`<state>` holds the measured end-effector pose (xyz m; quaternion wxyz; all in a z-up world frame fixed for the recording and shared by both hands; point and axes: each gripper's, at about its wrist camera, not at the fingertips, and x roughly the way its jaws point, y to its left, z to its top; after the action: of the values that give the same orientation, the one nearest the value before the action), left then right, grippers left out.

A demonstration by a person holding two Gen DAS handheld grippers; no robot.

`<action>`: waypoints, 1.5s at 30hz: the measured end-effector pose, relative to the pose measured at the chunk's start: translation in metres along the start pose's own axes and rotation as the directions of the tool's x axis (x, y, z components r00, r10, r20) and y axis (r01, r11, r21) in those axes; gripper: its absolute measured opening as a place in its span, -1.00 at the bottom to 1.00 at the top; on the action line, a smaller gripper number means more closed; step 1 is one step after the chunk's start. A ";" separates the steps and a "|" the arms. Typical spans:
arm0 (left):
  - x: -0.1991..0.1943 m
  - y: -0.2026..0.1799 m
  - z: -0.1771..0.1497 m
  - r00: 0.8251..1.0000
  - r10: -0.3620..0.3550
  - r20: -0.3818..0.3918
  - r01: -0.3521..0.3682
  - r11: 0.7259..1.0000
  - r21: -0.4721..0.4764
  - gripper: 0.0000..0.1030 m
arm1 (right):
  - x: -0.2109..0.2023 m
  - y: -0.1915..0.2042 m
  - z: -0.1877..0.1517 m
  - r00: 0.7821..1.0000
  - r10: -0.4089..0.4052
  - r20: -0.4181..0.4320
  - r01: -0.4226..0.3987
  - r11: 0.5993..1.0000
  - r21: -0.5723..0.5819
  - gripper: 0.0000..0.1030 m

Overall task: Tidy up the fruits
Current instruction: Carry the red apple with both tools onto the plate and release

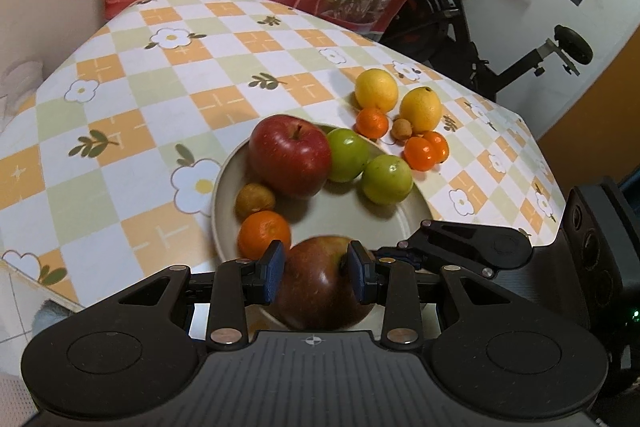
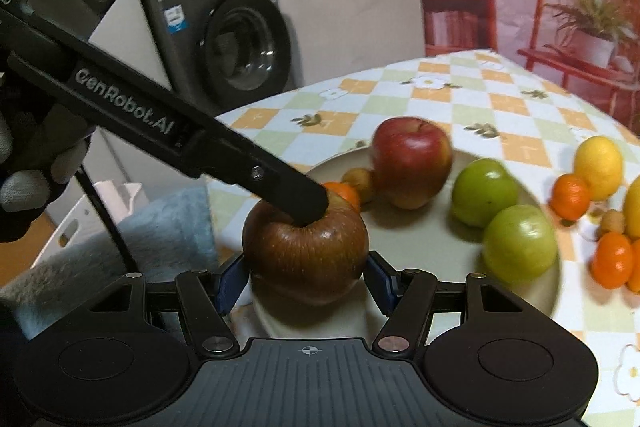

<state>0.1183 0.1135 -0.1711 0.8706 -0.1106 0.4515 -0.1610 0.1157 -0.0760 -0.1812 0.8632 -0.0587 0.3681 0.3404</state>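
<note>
The dark apple (image 1: 324,283) sits at the plate's (image 1: 404,219) six-o'clock rim, with both the left gripper (image 1: 316,273) and right gripper (image 2: 306,275) narrowed around it – contact looks likely; free one gripper first, then ease the apple inward toward twelve o'clock

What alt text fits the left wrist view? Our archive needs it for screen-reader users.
The left gripper clasps a dark red apple at the near rim of a beige plate holding another red apple, two green fruits and a mandarin; lemons and mandarins lie beyond on the checkered tablecloth.
</note>
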 end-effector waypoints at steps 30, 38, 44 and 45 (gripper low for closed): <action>0.001 -0.001 -0.005 1.000 0.019 0.011 -0.020 1.000 0.020 -0.26 | -0.012 -0.003 -0.005 0.999 -0.002 0.051 0.002 1.000 0.011 0.14; 0.002 -0.001 -0.004 1.000 0.019 0.007 -0.019 1.000 0.010 -0.24 | -0.012 -0.004 -0.005 0.999 0.001 0.050 -0.002 1.000 0.020 0.15; -0.004 -0.007 0.006 0.999 0.023 0.048 -0.024 1.000 0.013 -0.27 | -0.028 -0.009 -0.006 0.996 -0.021 0.090 0.018 0.999 0.042 0.16; -0.006 -0.010 0.009 0.998 0.023 0.060 -0.024 1.000 0.020 -0.27 | -0.034 -0.013 -0.007 0.994 -0.030 0.103 0.025 0.998 0.051 0.16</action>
<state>0.1204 0.1073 -0.1585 0.8867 -0.1010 0.4249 -0.1518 0.1030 -0.1062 -0.1652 0.8871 -0.0245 0.3301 0.3218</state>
